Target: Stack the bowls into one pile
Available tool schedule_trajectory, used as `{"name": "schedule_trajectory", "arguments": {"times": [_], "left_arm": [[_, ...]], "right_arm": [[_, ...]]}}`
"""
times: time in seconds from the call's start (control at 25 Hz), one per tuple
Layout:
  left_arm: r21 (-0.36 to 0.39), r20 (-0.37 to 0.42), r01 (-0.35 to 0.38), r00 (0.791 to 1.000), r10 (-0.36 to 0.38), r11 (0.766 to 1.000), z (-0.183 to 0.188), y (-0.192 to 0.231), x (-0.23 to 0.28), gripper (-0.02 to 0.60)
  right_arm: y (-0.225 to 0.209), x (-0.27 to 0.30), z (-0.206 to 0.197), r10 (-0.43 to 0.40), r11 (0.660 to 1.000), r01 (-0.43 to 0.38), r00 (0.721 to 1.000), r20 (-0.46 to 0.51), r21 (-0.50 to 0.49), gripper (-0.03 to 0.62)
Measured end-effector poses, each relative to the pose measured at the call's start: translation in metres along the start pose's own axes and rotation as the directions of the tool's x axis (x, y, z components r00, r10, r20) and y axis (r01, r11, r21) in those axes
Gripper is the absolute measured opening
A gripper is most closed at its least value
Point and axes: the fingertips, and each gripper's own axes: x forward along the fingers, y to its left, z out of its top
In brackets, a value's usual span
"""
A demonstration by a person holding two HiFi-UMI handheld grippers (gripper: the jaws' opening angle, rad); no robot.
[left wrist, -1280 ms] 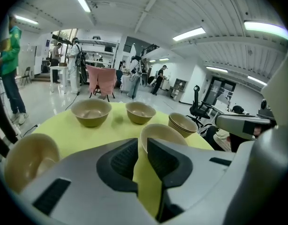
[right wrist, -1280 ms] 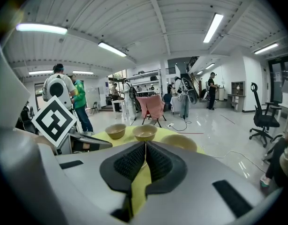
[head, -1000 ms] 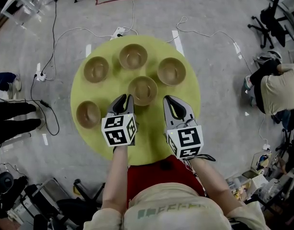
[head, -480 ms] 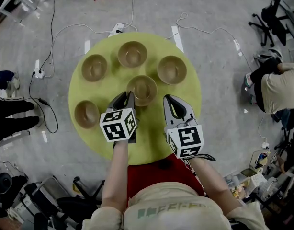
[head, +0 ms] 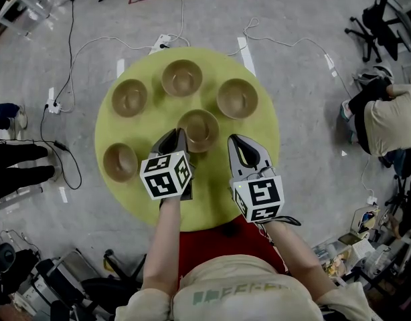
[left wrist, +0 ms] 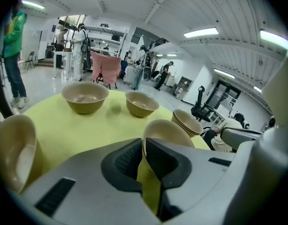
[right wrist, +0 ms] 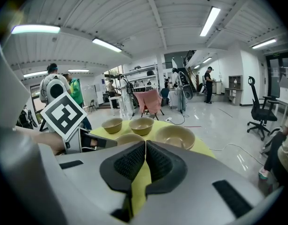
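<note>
yellow tabletop (head: 212, 196): we hold the left tool (head: 177, 136) closed at the centre bowl's (head: 199, 128) eight o'clock, the right tool (head: 237, 143) closed at four.

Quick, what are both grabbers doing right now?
Left gripper: closed on the middle bowl, at its rim.
Right gripper: closed, holding nothing.

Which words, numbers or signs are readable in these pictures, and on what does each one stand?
No text can be read.
On the cube of the left gripper and the cube of the right gripper: square marker patterns, no letters.
Print on the person's shirt: too blurred to read.
</note>
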Motion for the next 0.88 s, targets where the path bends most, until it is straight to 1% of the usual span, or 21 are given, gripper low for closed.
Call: {"name": "schedule_trajectory", "arguments": {"times": [0.32, 0.68, 0.88], "left_arm": [[0.005, 0.029, 0.009, 1.0, -0.009, 1.0, 0.002, -0.006, -0.012, 0.034], [0.028, 0.107, -0.005, 0.994, 0.002, 1.0, 0.017, -0.014, -0.045, 0.034], [0.049, 0.16, 0.002, 0.987, -0.01, 0.999, 0.03, -0.021, -0.066, 0.034]], "right_arm": [[-0.002, -0.015, 0.002, -0.017, 1.0, 0.017, 1.0, 0.013, -0.009, 0.037], [-0.001, -0.045, 0.01, -0.043, 0.999, 0.043, 0.997, 0.057, -0.009, 0.037], [0.001, -0.06, 0.016, -0.061, 0.998, 0.062, 0.994, 0.088, -0.005, 0.037]]}}
